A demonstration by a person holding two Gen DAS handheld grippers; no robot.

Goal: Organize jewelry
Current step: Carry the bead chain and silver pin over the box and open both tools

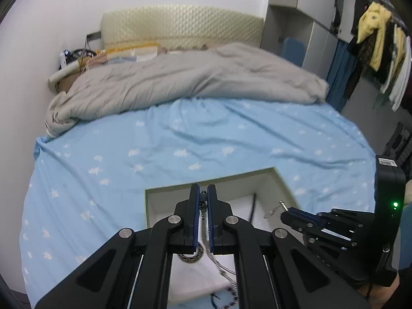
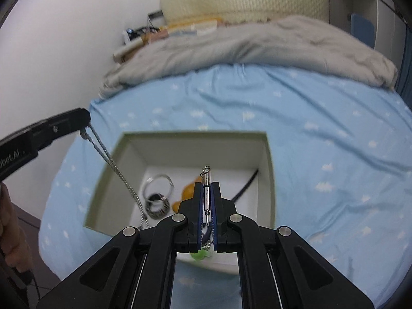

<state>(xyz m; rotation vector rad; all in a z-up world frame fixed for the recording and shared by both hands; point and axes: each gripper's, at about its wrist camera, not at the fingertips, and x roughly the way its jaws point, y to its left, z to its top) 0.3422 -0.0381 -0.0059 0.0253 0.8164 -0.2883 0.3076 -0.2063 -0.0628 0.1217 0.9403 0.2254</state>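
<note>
A: Status check requested — how much of the jewelry is stowed in the white box [image 2: 267, 180] on the bed [image 2: 322, 134]?

B: Partly done, by judgement. On the box floor near its left wall, a silver bangle [image 2: 158, 180] and a dark patterned bracelet [image 2: 157, 207] are seen lying; an orange item [image 2: 187, 191] sits just beside them, type not identifiable. A black cord [image 2: 244, 186] leans in the right corner.

A: Left gripper [image 1: 203, 193]?

B: Jaws closed nearly flat on the top end of a silver chain [image 2: 121, 175]. The chain is held above the box's left edge, and its lower end trails toward the near edge; whether it touches the floor cannot be told.

A: Right gripper [image 2: 206, 188]?

B: Jaws pinched tight on a slim metal pendant [image 2: 206, 180] with a small ring at its tip, held over the box interior. Something green [image 2: 198, 255] is glimpsed beneath the fingers, blurred.

A: Remaining?

B: Both held pieces are not yet set down. A beaded strand [image 1: 231, 294] is noted at the near edge; its placement is unclear.
</note>
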